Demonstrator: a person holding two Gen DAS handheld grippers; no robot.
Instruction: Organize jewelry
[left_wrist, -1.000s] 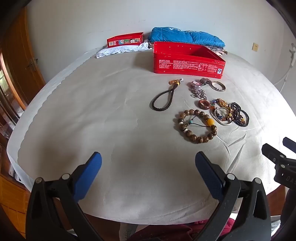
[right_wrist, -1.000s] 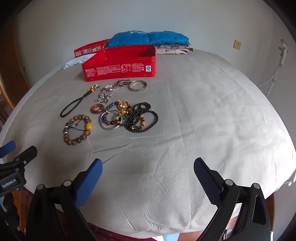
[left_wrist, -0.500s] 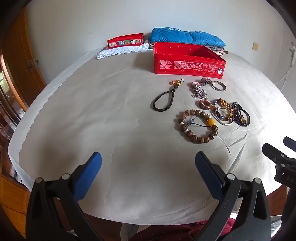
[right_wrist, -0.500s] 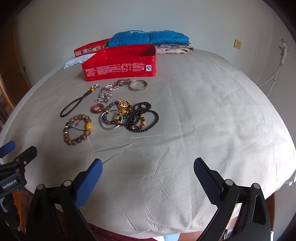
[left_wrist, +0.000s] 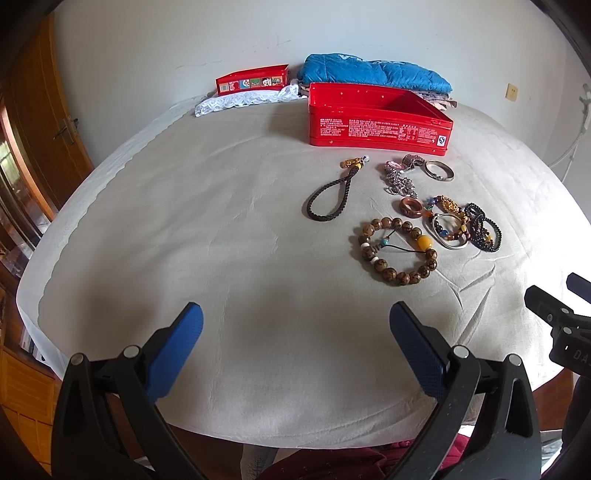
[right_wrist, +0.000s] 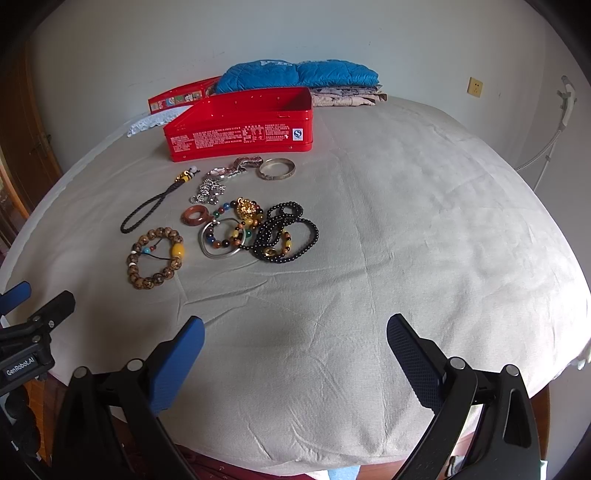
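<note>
Jewelry lies on a beige cloth in front of an open red tin (left_wrist: 376, 120) (right_wrist: 240, 127). There is a brown wooden bead bracelet (left_wrist: 397, 251) (right_wrist: 155, 257), a dark braided cord loop (left_wrist: 328, 199) (right_wrist: 147, 207), a reddish ring (left_wrist: 412, 207) (right_wrist: 195, 215), a silver bangle (left_wrist: 438, 170) (right_wrist: 277, 168), a silver chain (left_wrist: 399, 182) (right_wrist: 210, 190) and black bead strands (left_wrist: 482, 227) (right_wrist: 284, 236). My left gripper (left_wrist: 295, 332) is open and empty near the table's front edge. My right gripper (right_wrist: 295, 343) is open and empty, also near the front edge.
The red tin's lid (left_wrist: 253, 79) and white lace (left_wrist: 243, 100) lie at the back left. Folded blue clothing (left_wrist: 373, 72) (right_wrist: 295, 74) sits behind the tin. A wooden door (left_wrist: 37, 122) stands at left. The right gripper's body shows in the left wrist view (left_wrist: 557, 317).
Both grippers have edged slightly forward toward the jewelry. Nothing has been taken hold of.
</note>
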